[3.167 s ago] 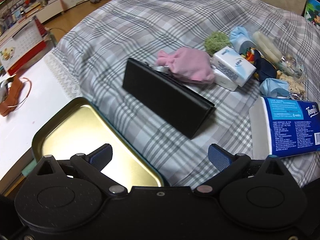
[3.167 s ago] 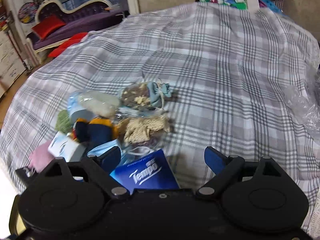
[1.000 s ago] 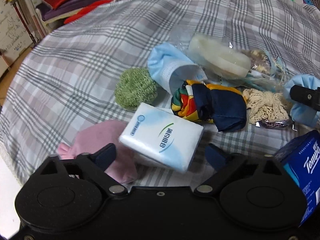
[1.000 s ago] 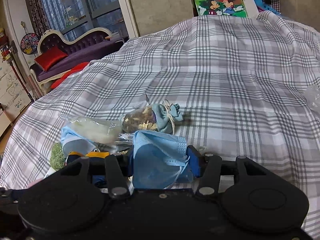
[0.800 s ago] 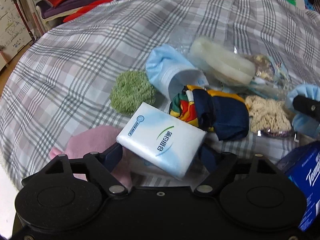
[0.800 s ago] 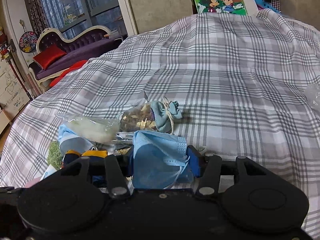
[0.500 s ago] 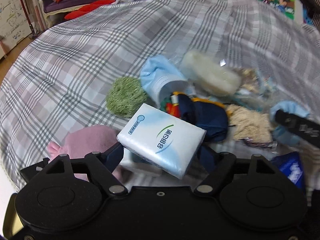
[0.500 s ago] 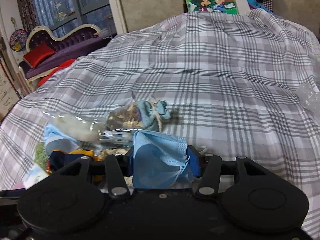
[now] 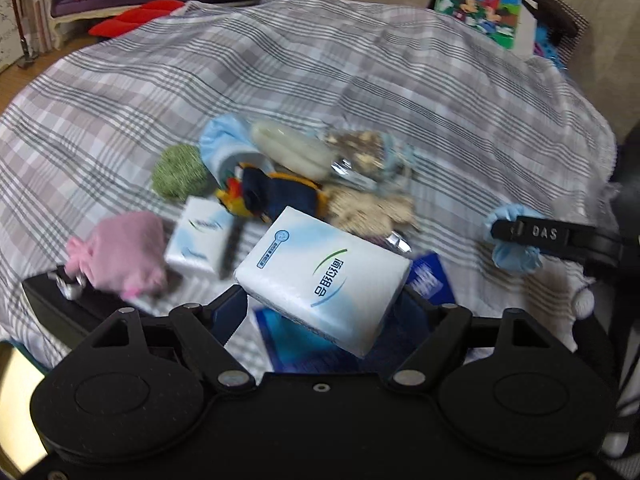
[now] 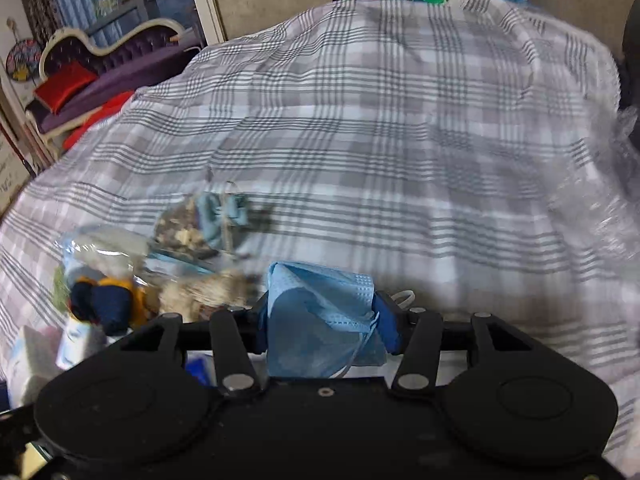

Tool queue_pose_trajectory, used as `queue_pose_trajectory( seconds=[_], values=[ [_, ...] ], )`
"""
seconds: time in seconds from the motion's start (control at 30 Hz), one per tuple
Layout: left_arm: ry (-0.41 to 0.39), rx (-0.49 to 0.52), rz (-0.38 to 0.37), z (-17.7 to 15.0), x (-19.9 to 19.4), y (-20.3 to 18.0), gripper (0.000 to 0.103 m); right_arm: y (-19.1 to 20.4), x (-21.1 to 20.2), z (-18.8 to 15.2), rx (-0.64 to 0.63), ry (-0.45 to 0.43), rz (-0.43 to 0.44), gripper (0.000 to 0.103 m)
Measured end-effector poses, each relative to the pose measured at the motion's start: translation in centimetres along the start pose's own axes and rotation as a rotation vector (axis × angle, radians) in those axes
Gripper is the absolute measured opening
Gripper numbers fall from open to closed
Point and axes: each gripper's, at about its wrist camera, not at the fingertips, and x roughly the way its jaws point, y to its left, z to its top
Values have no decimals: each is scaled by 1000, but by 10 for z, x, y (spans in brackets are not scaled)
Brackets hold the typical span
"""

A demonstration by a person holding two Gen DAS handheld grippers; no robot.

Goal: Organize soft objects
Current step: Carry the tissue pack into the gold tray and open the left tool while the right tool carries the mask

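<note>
Now both grippers carry a load, clear of the pile. Left gripper (image 9: pixel 322 300) is clenched on a white tissue pack (image 9: pixel 323 280); a second ago its jaws stood wider around the pack as it lay on a second pack (image 9: pixel 200 236), then they closed on it. Pack is tilted and off the plaid cloth (image 9: pixel 320 80), with the blue tissue box (image 9: pixel 430 280) showing underneath. Compared with half a second ago the pile sits further from the left camera, so the lift reads as well under way.

Right gripper (image 10: pixel 322 320) grips a crumpled blue mask (image 10: pixel 320 316), pads pressing it from both sides, ear loop dangling. Same grasp as a second ago; no slip visible. In the left view the mask (image 9: pixel 514 244) hangs at the right, away from the pile.

Left on the cloth: pink pouch (image 9: pixel 120 254), green scrubber (image 9: pixel 178 172), navy and yellow cloth (image 9: pixel 276 196), lace piece (image 9: pixel 368 210), a second mask, bagged items. Black case (image 9: pixel 72 304) and gold tray (image 9: pixel 18 396) sit at lower left.

Judgement: two items picked, none placed yet. The tray looks the likely destination, though that is unconfirmed. Both views are motion-blurred.
</note>
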Motion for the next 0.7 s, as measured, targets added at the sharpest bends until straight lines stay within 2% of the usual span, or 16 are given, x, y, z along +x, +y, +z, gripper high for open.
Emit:
queue_pose_trajectory(
  seconds=[0.17,0.4,0.7],
  values=[
    [26,4,-21,-24,-19,-14,76,-3,-22,-9,-144,61,28,50],
    [52,-20,-8,-63,-42,-16,76,9,-56,-46,-290,148,93,50],
    [70,-146,17,-111,-68,19,76,49,-105,-92,-416,185,230,50]
  ],
)
